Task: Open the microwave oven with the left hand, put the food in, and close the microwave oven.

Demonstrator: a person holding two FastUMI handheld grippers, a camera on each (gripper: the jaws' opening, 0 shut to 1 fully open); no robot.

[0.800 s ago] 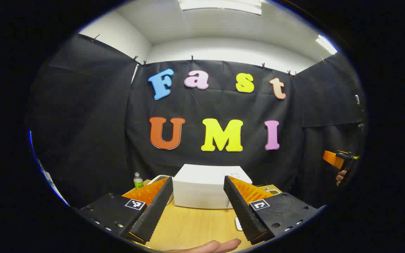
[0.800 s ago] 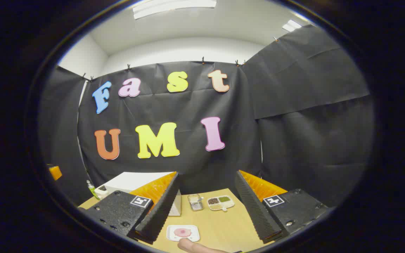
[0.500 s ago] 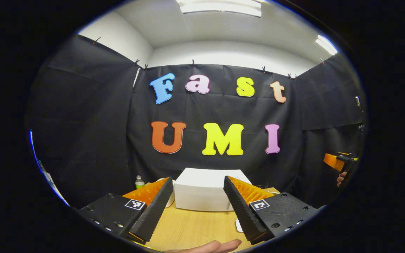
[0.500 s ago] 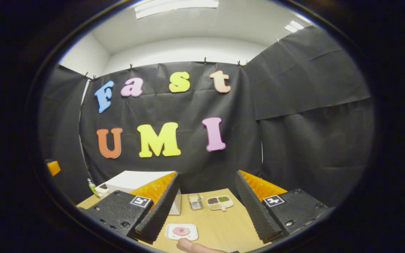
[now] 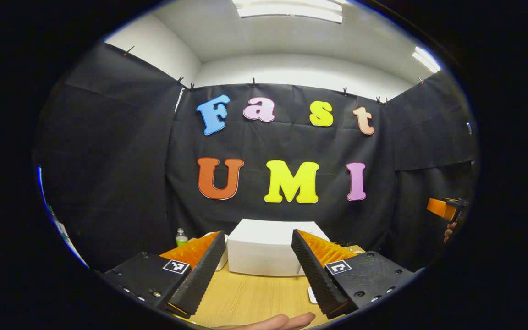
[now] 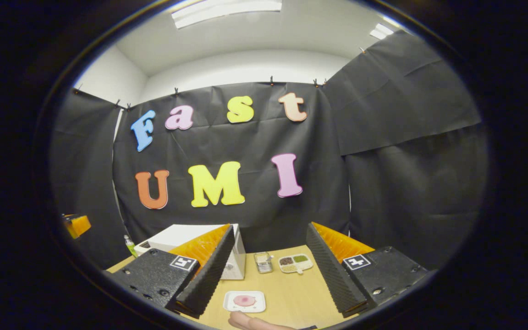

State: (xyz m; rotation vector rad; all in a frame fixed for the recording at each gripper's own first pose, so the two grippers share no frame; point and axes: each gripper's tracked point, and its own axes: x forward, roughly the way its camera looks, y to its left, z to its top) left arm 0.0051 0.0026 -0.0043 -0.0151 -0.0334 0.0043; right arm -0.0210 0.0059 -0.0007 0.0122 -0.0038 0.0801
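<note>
In the left gripper view the left gripper [image 5: 257, 270] stands with its two fingers spread wide and nothing between them, held above a light wooden table [image 5: 245, 298]. The white microwave oven [image 5: 266, 252] sits at twelve o'clock from this gripper, straight ahead at the far side of the table against the black cloth, well apart from the fingertips; its door cannot be made out from here. A small green-labelled bottle [image 5: 181, 237] stands at about ten o'clock, to the left of the oven. At three o'clock, near the edge of this view, the right gripper [image 5: 442, 208] shows as an orange and black shape with a hand [image 5: 448, 231] below it. In the right gripper view the right gripper [image 6: 268, 275] is also spread wide and holds nothing. The food, a pink round piece on a small white square plate [image 6: 244, 301], lies on the table just below and between the fingertips, at about six o'clock. The oven lies at eleven o'clock, partly behind the left finger. Beyond, at twelve to one o'clock, rest a small metal tin [image 6: 262, 262] and a divided dish [image 6: 295, 263] of dark and green fillings.
</note>
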